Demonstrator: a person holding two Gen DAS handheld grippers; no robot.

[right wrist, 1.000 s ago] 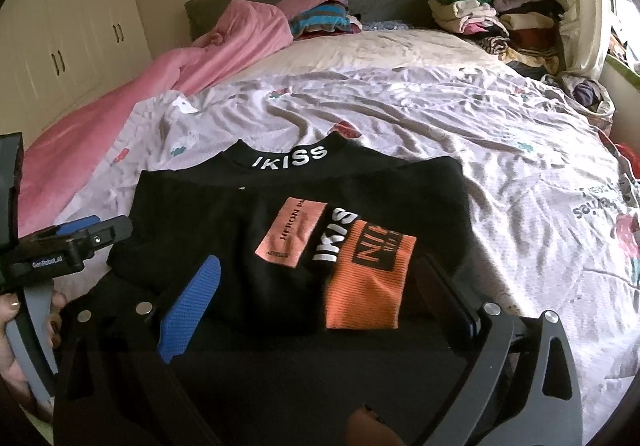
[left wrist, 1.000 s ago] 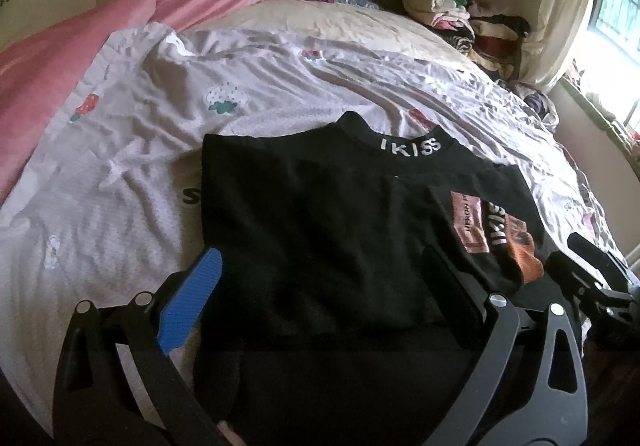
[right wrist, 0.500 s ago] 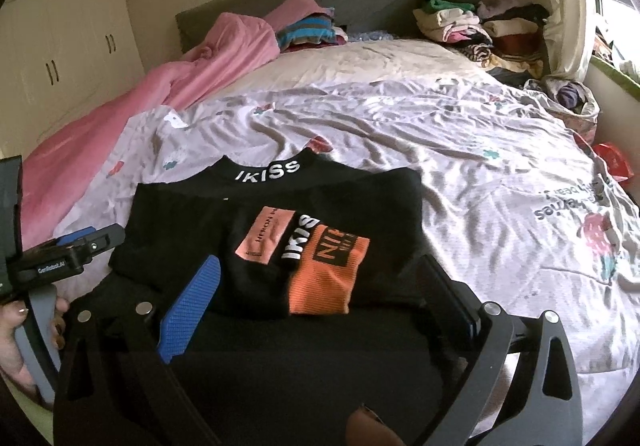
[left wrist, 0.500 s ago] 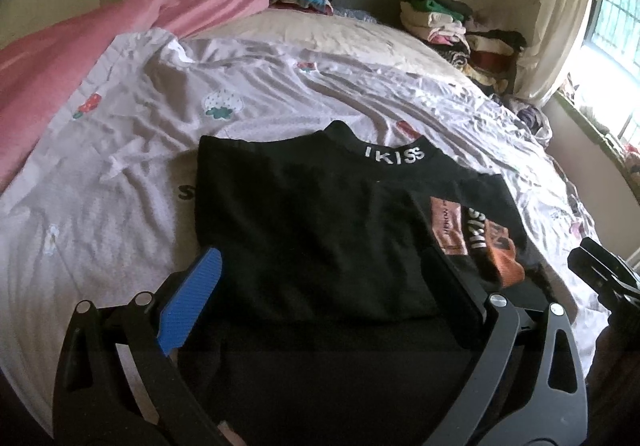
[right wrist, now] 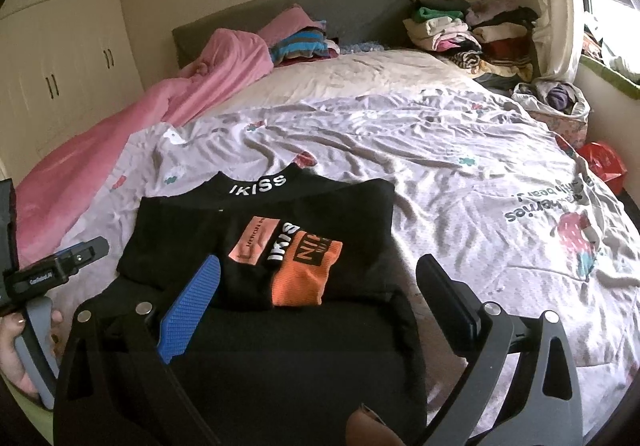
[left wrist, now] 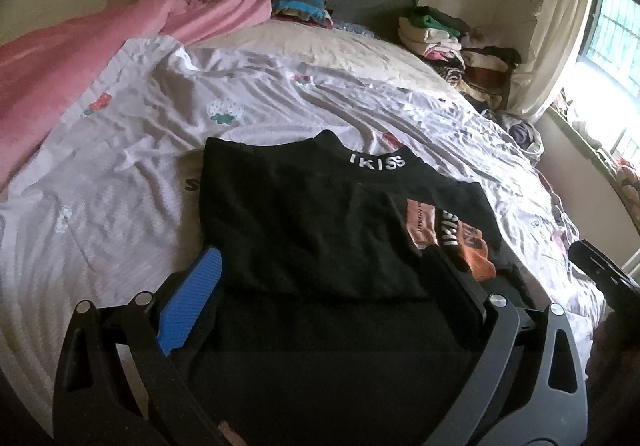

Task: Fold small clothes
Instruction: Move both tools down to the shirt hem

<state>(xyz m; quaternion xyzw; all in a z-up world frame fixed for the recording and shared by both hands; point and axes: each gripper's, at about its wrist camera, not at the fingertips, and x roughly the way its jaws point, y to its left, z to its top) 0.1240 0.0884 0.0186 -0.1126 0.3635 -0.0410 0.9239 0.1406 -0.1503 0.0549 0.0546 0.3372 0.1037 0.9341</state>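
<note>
A small black top with a white "IKISS" collar lies on the bed, its side folded over so an orange and pink patch faces up; it also shows in the right wrist view. My left gripper is open and empty, just in front of the top's near hem. My right gripper is open and empty, in front of the patch. The left gripper's body shows at the left of the right wrist view, the right gripper's at the right of the left wrist view.
The top lies on a wrinkled white printed sheet. A pink blanket runs along the left side. Folded clothes are stacked by the headboard. A bag of clothes and a window are at the right.
Both grippers have pulled back and up from the top, so it looks smaller and farther. Both stay open. The top has not moved.
</note>
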